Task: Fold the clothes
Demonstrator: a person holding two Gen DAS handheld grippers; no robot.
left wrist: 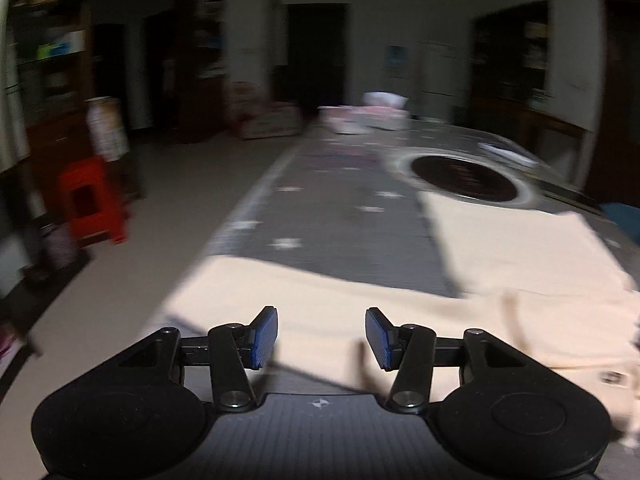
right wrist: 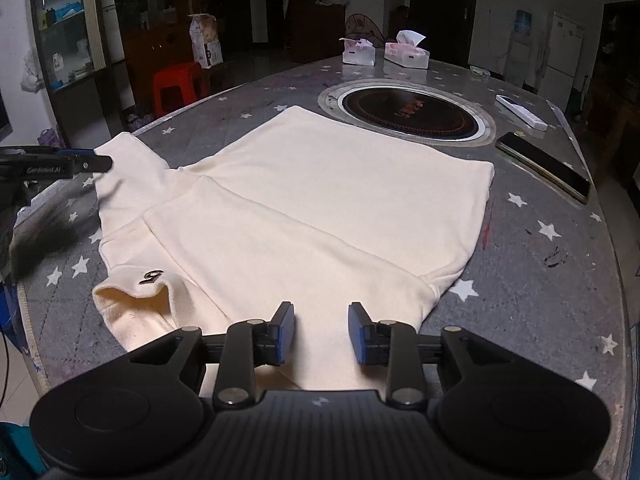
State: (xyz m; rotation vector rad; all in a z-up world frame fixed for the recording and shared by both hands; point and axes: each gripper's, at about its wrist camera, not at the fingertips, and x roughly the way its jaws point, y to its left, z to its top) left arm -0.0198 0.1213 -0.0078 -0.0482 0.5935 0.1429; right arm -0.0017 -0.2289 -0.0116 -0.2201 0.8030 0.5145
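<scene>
The cream garment (right wrist: 312,208) lay spread flat on the grey star-patterned tablecloth (right wrist: 520,256), occupying the centre of the right wrist view, with its far corner reaching toward 12 o'clock just short of the round dark cooktop (right wrist: 410,114) set into the table. We observed one sleeve folded across the body and a small dark emblem (right wrist: 151,277) on the cuff at 8 o'clock.

The right gripper (right wrist: 321,334) was held low over the near hem at 6 o'clock, pointing forward along the garment. Its blue pads (right wrist: 286,334) stood apart with cloth visible between them; it was released and gripped nothing.

The left gripper (left wrist: 321,338) was likewise released, its blue pads (left wrist: 266,338) well separated above the cream fabric (left wrist: 520,248). In the right wrist view we saw its tip (right wrist: 96,163) enter from 9 o'clock, at the far sleeve end. We could not tell whether it touched the cloth there.

The left wrist view was heavily motion-blurred. We could make out a red stool (left wrist: 94,200) at 9 o'clock and the cooktop (left wrist: 466,178) at 1 o'clock, but the shelves behind were indistinct. The garment was cut off at the right edge of that view.

In the right wrist view, two tissue packs (right wrist: 386,53) stood at 12 o'clock, and a dark phone (right wrist: 546,166) and a white remote (right wrist: 522,112) lay at 2 o'clock. The near hem was hidden beneath the gripper body.
</scene>
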